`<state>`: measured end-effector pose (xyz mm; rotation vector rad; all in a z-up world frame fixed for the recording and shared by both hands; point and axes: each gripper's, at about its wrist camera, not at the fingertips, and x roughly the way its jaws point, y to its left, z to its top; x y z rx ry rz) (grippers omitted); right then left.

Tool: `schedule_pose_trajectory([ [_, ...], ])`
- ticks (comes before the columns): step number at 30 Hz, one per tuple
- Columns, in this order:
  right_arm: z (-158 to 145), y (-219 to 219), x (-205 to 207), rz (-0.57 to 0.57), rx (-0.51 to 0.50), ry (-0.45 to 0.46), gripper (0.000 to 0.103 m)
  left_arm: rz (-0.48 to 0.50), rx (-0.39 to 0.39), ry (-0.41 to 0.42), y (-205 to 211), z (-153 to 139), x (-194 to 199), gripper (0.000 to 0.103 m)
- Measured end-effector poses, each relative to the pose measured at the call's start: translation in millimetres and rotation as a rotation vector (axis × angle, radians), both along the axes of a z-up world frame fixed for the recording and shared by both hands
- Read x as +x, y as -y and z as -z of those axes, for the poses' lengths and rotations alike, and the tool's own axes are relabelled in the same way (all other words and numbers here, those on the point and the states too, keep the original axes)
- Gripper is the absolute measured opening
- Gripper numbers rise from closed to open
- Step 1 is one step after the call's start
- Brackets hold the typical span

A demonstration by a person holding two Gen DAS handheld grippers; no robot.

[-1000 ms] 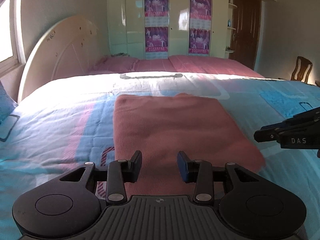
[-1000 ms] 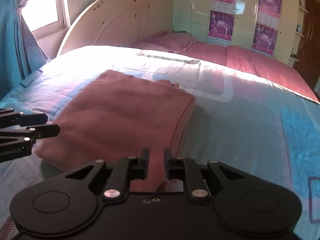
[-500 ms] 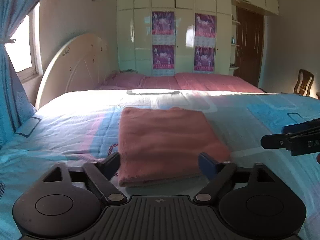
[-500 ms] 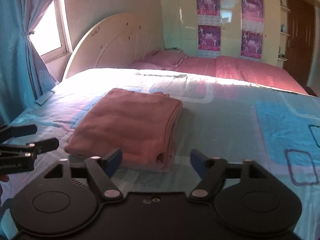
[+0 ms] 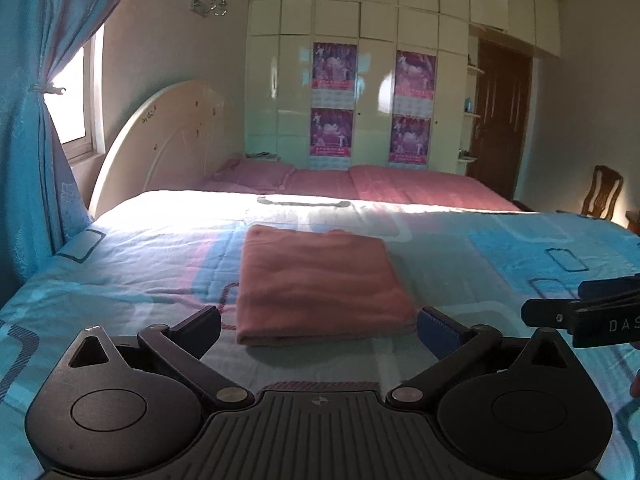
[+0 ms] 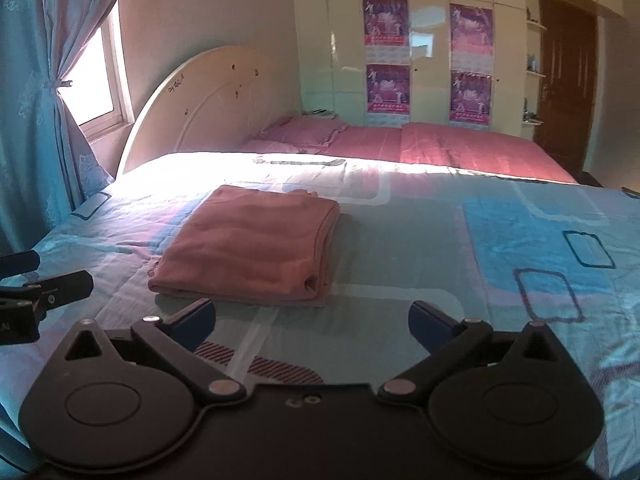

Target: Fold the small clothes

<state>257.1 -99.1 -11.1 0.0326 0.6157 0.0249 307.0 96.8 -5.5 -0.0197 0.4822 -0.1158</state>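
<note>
Now both tongs, left [image 5: 318, 326] and right [image 6: 312, 322], are opening wide, gripping nothing. Folded pink cloth [image 5: 320, 282] is lying on the bed [image 6: 440, 240] just beyond them, untouched.

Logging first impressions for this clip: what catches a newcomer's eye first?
A pink folded cloth lies flat mid-bed on the blue patterned bedspread. Both tongs, left and right, are opening just short of it with nothing between them. Behind, purple posters hang on the cream wardrobe.

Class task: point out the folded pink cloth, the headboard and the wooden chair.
folded pink cloth [image 5: 316, 280], left wrist view, middle of its top layer.
headboard [image 6: 212, 104], right wrist view, centre of the curved panel.
wooden chair [image 5: 605, 190], left wrist view, its backrest.
</note>
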Motion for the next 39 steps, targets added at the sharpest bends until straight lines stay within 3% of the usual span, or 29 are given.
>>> schedule_pose_trajectory([
  [22,-24,-22,-85,0.028,-0.016,0.048,0.103,0.012,-0.037,0.06,-6,-33,-94,0.103],
  [39,-31,-37,-105,0.018,-0.033,0.084,0.103,-0.01,-0.054,0.076,-19,-35,-121,0.103],
])
